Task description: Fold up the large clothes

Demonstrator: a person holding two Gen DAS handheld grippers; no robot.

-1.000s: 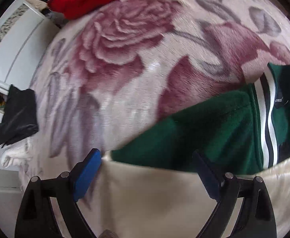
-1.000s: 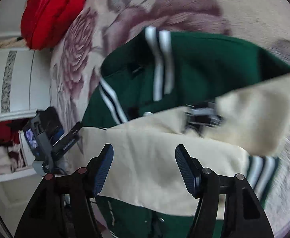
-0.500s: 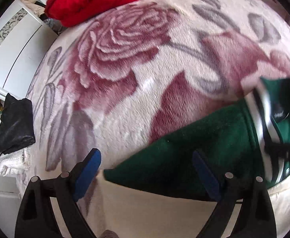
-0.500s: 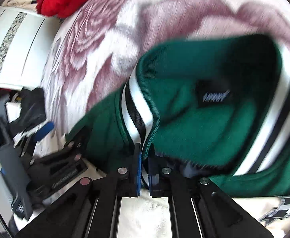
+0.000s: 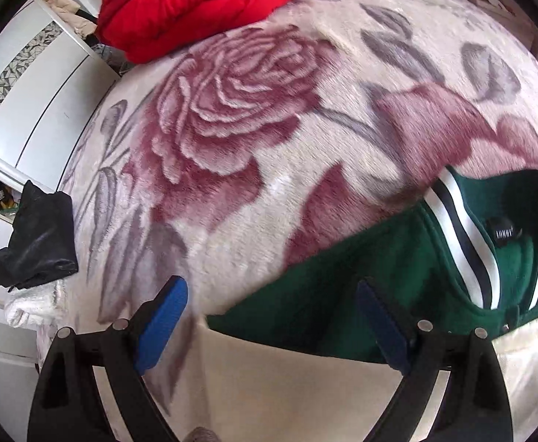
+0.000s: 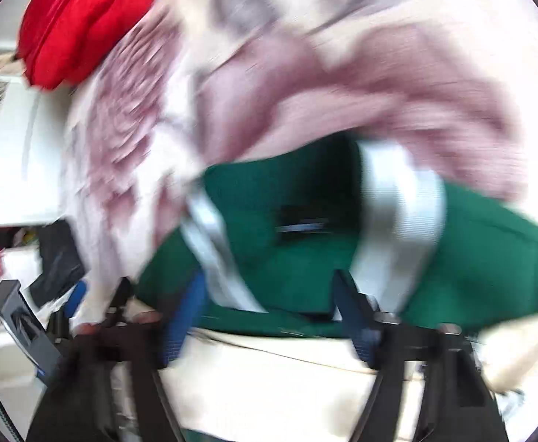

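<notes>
R gripper (image 6: 269,316), pinching green jacket (image 6: 291,221) collar 0.5 s ago, has just been opening, now spread, nothing pinched; L gripper (image 5: 272,324) spread as before.

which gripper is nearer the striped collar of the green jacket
Right. The right gripper hangs open directly over the striped collar, its fingers straddling it. The left gripper, also open, sits off to the side over the jacket's shoulder, the collar at its view's right edge.

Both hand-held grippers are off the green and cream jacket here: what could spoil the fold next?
1. The cream sleeve lies loosely across the green jacket body; a careless regrasp could drag it askew.
2. The right hand-held gripper, jaws just opened, sits by the striped collar; it may pinch collar only.
</notes>
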